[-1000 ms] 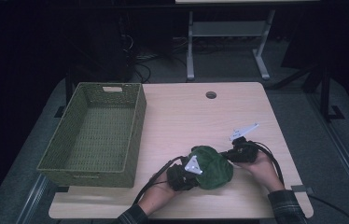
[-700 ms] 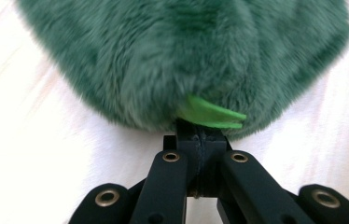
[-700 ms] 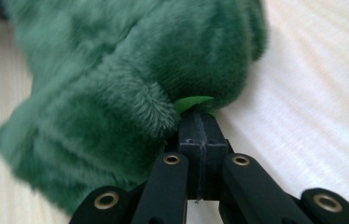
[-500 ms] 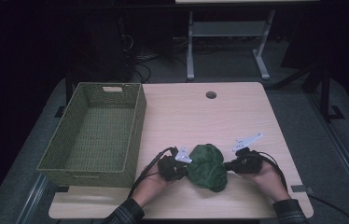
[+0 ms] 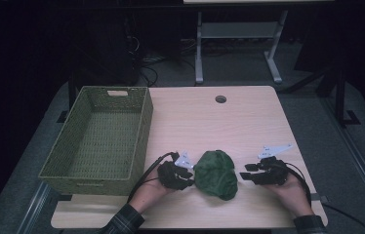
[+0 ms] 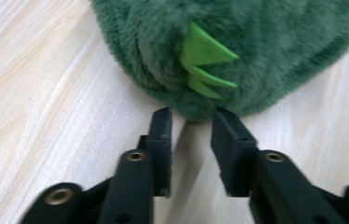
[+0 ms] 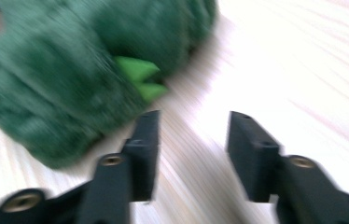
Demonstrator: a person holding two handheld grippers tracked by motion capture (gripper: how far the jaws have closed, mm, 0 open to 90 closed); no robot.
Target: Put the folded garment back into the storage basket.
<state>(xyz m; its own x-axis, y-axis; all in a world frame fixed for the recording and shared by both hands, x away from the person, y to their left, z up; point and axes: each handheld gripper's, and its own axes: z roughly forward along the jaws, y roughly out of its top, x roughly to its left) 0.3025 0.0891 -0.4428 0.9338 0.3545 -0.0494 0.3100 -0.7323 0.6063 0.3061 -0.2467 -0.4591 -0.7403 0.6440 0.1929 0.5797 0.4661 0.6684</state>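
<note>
Nearest to me, at the near edge of the table (image 5: 249, 122), my two hands held the grippers on either side of the green plush toy (image 5: 215, 174). The toy lay bunched on the wood between them, its long axis running roughly near to far.

My left gripper (image 5: 186, 176) sat just beside the toy's left flank. In the left gripper view, its jaws stood spread with a narrow gap, empty, the tips at the fuzzy edge of the toy (image 6: 228, 56); I could not tell whether they touched the pile. The light green spikes (image 6: 205, 65) pointed to the right of that view, just beyond the tips.

My right gripper (image 5: 243, 176) was apart from the toy's right flank, with bare table between. In the right gripper view, its jaws were spread wider, pinching nothing, and the toy (image 7: 70, 74) lay ahead and to the left of them.

I judged the left gripper the nearer one for a grasp: the toy lay directly ahead of it.

Farther off to the left, the green woven basket (image 5: 68, 171) stood empty.
</note>
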